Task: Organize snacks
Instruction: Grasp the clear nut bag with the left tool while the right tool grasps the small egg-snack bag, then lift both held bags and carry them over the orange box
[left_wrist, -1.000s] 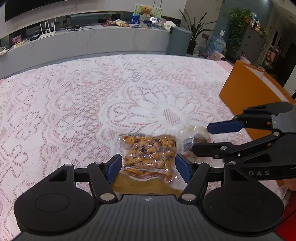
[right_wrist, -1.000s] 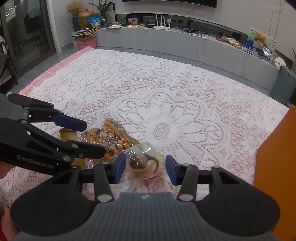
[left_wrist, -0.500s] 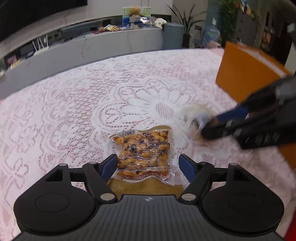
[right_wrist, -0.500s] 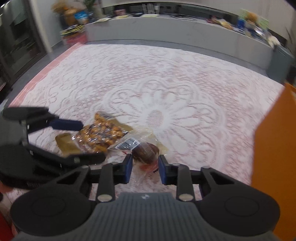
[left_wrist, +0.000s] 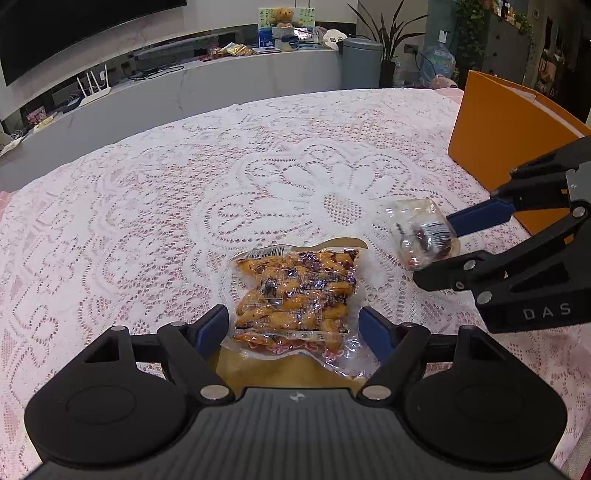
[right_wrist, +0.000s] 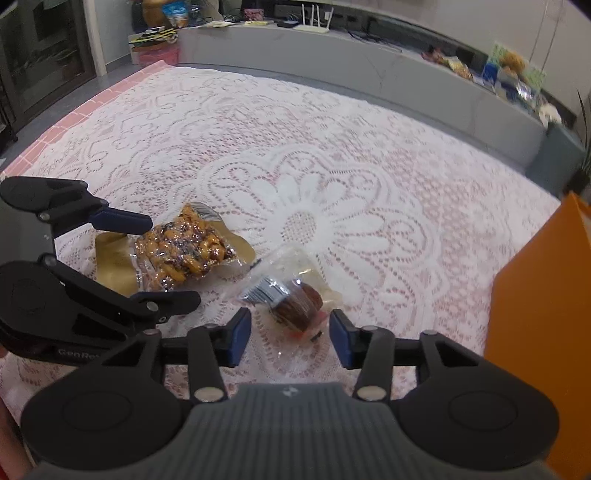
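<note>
Right wrist view: the right hand-held gripper (right_wrist: 290, 338) has its jaws opening, whereas half a second ago they were pinched much closer around the small clear-wrapped snack (right_wrist: 295, 301). That snack now lies between the pads with gaps on both sides, apparently not gripped, so the grasp looks undone and needs another attempt before it can go toward the orange box (right_wrist: 539, 314) on this gripper's right. The left hand-held gripper (left_wrist: 295, 325) has spread wider over the last second and is opening a little more; the bag of orange-brown snacks (left_wrist: 295, 295) lies on the lace-covered desk (left_wrist: 147, 221) between its pads, untouched. The small snack's contents are blurred, the box's inside is hidden, and the gripper body covers the bag's near edge.
</note>
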